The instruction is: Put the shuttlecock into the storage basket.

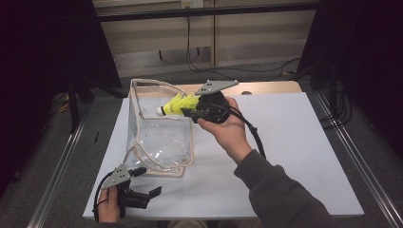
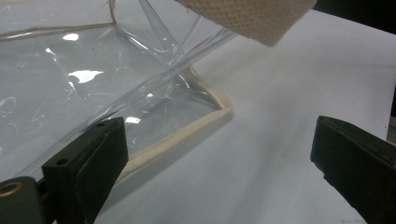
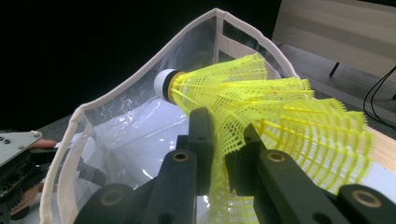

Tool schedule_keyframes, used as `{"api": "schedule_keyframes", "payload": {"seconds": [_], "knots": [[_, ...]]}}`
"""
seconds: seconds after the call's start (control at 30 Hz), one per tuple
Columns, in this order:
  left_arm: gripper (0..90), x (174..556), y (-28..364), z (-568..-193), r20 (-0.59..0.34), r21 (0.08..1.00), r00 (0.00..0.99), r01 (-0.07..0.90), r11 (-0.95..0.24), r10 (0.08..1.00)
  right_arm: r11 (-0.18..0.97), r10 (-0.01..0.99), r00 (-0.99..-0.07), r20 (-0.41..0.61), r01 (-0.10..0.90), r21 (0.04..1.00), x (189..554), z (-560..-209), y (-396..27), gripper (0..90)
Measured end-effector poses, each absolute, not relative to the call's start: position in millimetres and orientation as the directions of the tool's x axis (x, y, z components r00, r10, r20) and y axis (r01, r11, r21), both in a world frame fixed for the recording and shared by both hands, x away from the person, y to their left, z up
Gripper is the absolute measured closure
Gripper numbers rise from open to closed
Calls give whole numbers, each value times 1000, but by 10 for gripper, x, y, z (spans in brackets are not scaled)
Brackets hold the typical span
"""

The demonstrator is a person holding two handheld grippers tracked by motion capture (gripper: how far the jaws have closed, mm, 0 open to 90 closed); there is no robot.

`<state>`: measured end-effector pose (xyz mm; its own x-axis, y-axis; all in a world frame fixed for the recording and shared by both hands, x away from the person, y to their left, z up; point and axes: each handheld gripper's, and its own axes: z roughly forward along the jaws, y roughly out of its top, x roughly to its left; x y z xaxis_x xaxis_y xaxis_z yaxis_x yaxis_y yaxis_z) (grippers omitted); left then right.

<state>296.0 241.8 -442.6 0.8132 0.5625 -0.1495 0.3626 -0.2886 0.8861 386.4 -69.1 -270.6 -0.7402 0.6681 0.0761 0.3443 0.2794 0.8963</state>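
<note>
A clear plastic bag (image 1: 159,137) with cream trim stands open on the white table (image 1: 294,142). My right gripper (image 1: 187,111) is held over the bag's far right rim, shut on the mesh skirt of a yellow shuttlecock (image 1: 178,104). In the right gripper view the jaws (image 3: 224,135) pinch the shuttlecock (image 3: 261,107), its white cork pointing into the bag's mouth (image 3: 116,93). My left gripper (image 1: 147,183) rests at the table's near left, open. In the left gripper view its jaws (image 2: 219,163) stand wide apart beside the bag's bottom corner (image 2: 187,116), holding nothing.
Metal rails (image 1: 57,166) run along both sides of the table. Black cables (image 1: 209,66) lie on the floor behind it. A wooden strip (image 1: 266,88) shows at the table's far edge. The table to the right of the bag is bare white.
</note>
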Motion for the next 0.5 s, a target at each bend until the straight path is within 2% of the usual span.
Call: {"api": "schedule_keyframes", "payload": {"seconds": [0.5], "knots": [[36, 2965, 2416, -4432, -158, 889, 814, 363, -277, 559, 302, 646, -761, 63, 330, 894, 3834, -2669, -503, 818]]}}
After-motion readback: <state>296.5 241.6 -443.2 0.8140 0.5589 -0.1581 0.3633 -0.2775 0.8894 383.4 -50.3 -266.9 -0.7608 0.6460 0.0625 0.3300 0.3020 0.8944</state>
